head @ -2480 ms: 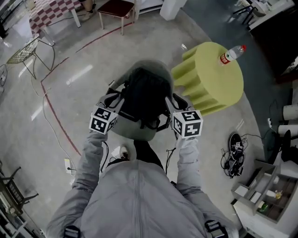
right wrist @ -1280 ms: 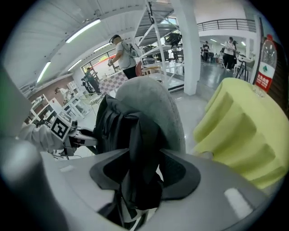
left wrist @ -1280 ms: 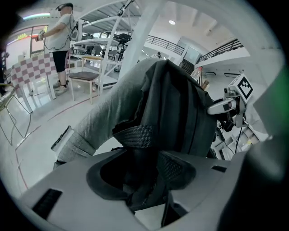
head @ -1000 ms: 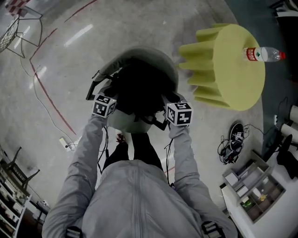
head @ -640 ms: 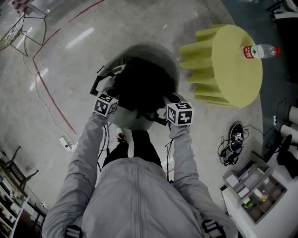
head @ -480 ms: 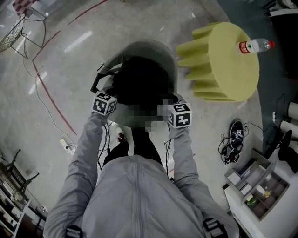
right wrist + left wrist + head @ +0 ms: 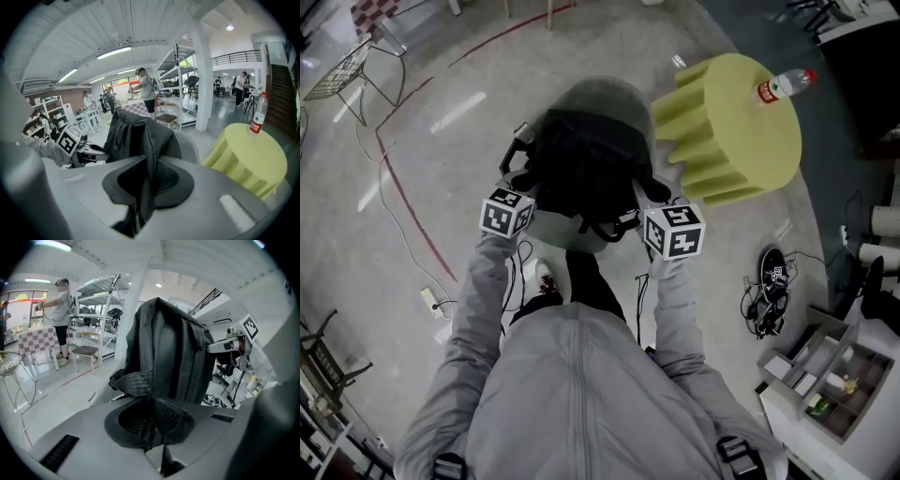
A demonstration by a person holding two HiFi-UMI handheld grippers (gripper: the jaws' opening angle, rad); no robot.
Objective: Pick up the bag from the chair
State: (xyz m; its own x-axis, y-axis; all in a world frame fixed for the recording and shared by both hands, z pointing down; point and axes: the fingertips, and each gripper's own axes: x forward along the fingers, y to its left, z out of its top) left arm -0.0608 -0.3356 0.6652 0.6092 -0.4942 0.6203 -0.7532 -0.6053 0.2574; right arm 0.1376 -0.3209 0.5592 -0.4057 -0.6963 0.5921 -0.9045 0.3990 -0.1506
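The left gripper (image 7: 151, 430) is closed on a woven strap of the black bag (image 7: 586, 173), and the right gripper (image 7: 139, 199) is closed on another dark strap. The bag is upright over the grey chair (image 7: 614, 96), its contents hidden. A bottle (image 7: 784, 85) stands on the yellow surface (image 7: 741, 145).

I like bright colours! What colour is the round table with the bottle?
The round table is yellow-green, clearest in the head view.

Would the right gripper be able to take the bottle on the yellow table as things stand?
Probably not: the right gripper is shut on the bag, and the bottle stands on the table's far edge.
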